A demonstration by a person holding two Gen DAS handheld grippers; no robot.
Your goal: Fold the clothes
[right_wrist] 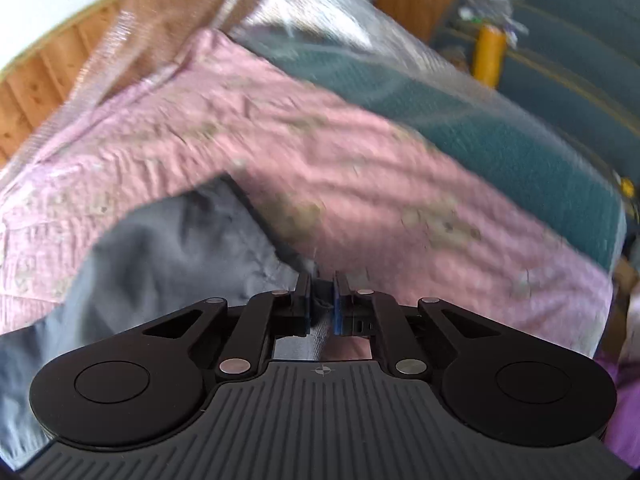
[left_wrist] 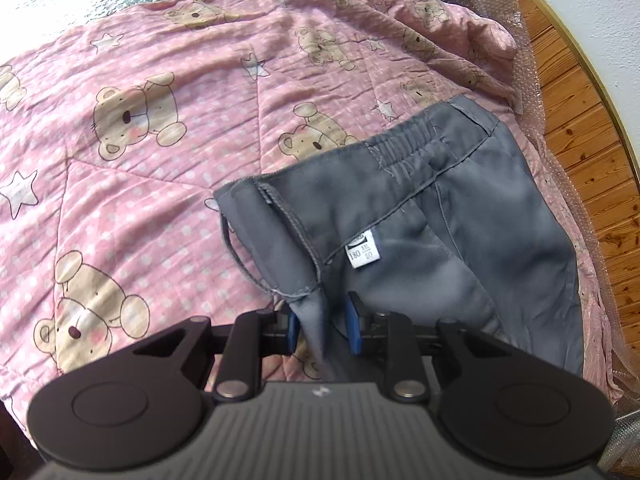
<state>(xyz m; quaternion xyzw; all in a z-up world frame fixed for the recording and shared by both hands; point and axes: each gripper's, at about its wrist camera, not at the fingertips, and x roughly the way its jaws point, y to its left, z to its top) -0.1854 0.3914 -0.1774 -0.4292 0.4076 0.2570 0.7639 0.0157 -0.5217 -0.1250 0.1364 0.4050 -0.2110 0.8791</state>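
Grey trousers (left_wrist: 460,216) with an elastic waistband (left_wrist: 408,148) and a white size label (left_wrist: 364,249) lie on a pink bear-print quilt (left_wrist: 160,160). My left gripper (left_wrist: 323,328) sits at the near edge of the waist. A fold of the grey cloth hangs between its blue pads; a gap shows beside the right pad (left_wrist: 355,330), so it stands open. In the blurred right wrist view, my right gripper (right_wrist: 322,300) is shut on a pinch of the grey trousers (right_wrist: 160,248), which spread to the left over the quilt (right_wrist: 340,152).
The quilt covers a teal mattress (right_wrist: 480,132) wrapped in bubble film (left_wrist: 532,92). Wooden floor (left_wrist: 580,120) lies beyond the quilt's right edge. A yellow cylinder (right_wrist: 490,54) stands at the back, and purple cloth (right_wrist: 624,400) lies at the right.
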